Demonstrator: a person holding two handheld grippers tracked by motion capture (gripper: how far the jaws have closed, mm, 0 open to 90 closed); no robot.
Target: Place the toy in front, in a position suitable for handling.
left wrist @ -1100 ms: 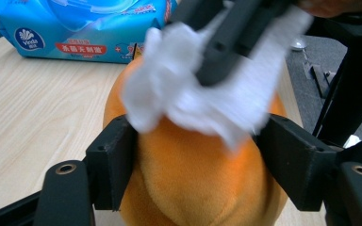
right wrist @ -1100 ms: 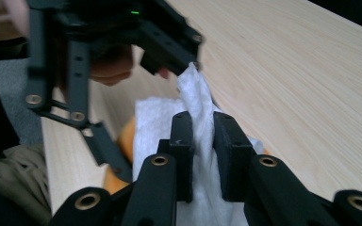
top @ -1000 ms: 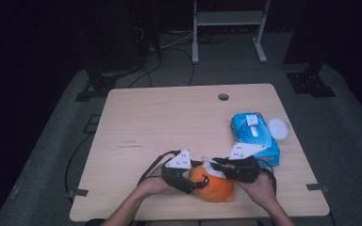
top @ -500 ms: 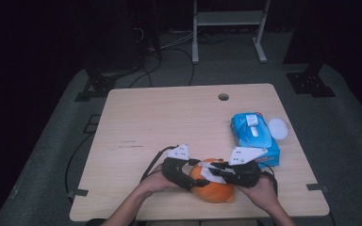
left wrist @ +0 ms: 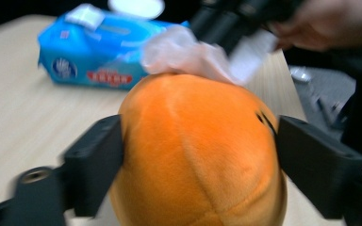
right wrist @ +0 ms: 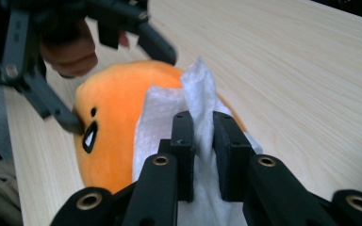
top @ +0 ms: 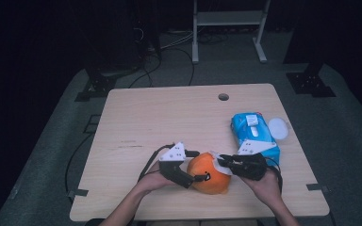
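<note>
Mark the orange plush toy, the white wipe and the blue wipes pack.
orange plush toy (left wrist: 198,155): left gripper view, middle of its orange body.
white wipe (right wrist: 162,117): right gripper view, flat part lying on the toy.
blue wipes pack (top: 254,132): high view, blue top face.

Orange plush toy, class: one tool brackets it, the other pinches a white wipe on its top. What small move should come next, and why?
Probably the left tool should close again on the orange plush toy: its jaws have just been opening and bracket the toy. The right tool pinches the white wipe on the toy's top, so wiping could shove it.
</note>
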